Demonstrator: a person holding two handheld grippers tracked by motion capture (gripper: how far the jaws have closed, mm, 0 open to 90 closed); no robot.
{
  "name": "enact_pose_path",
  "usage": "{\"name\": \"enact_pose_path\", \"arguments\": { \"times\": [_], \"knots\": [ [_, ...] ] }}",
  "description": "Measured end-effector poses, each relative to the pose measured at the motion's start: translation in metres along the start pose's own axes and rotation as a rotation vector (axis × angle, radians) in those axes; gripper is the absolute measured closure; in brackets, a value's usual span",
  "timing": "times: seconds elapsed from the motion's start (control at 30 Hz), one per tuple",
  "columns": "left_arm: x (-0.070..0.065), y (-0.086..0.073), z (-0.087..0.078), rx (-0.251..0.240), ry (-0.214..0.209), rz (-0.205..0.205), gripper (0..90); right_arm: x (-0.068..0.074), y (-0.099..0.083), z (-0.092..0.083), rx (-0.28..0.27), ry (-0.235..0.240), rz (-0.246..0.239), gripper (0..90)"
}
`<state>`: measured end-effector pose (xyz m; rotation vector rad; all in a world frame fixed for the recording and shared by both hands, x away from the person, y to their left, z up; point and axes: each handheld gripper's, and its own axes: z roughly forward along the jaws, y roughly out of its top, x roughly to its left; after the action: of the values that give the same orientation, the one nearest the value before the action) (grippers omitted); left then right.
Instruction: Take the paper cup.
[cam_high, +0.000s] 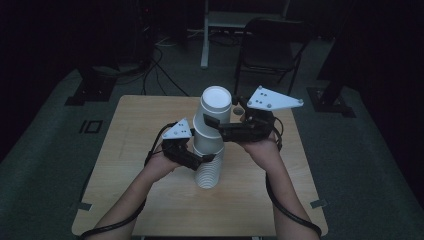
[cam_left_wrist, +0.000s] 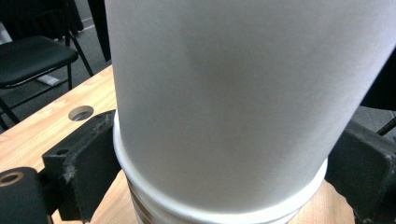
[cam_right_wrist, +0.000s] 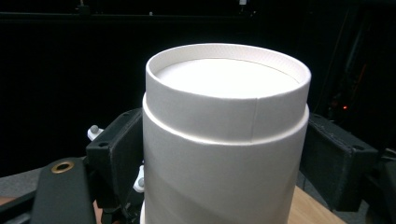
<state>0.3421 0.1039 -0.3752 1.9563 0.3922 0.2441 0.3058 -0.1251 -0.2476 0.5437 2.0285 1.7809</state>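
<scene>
Forearms low in frame: left gripper (cam_high: 206, 159) fingers clamp stack of cups (cam_high: 208, 170) upright on counter (cam_high: 130, 145), right gripper (cam_high: 216, 128) fingers clasp upper cups (cam_high: 214, 112) tilted above.

White all over, the stack of paper cups (cam_high: 209, 145), with fine ribbed rim lines banding its lower part beside the left tool (cam_high: 200, 161). Both tools are matte black, the right tool (cam_high: 220, 131) too, each topped by a pale grey plate. Under them, a light wood-grain tabletop (cam_high: 135, 130); beyond, a black chair (cam_high: 270, 45).
</scene>
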Motion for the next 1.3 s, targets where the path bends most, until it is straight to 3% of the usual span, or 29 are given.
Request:
{"name": "enact_pose_path", "arguments": {
  "times": [0.37, 0.6, 0.97, 1.3],
  "knots": [
    [-0.001, 0.000, 0.000, -0.002, 0.000, -0.001, 5.9, 0.000, 0.010, -0.028, -0.023, -0.055, -0.031, 20.3],
    [-0.001, 0.000, 0.000, 0.000, -0.001, -0.003, 5.9, -0.005, 0.006, -0.054, -0.035, -0.107, -0.034, 20.3],
    [-0.001, 0.000, 0.000, -0.001, 0.001, -0.002, 5.9, -0.013, -0.017, -0.082, -0.035, -0.154, -0.013, 20.3],
    [-0.001, 0.001, -0.001, 0.008, 0.005, -0.006, 5.6, -0.015, -0.056, -0.088, -0.006, -0.177, 0.028, 20.3]
  ]
}}
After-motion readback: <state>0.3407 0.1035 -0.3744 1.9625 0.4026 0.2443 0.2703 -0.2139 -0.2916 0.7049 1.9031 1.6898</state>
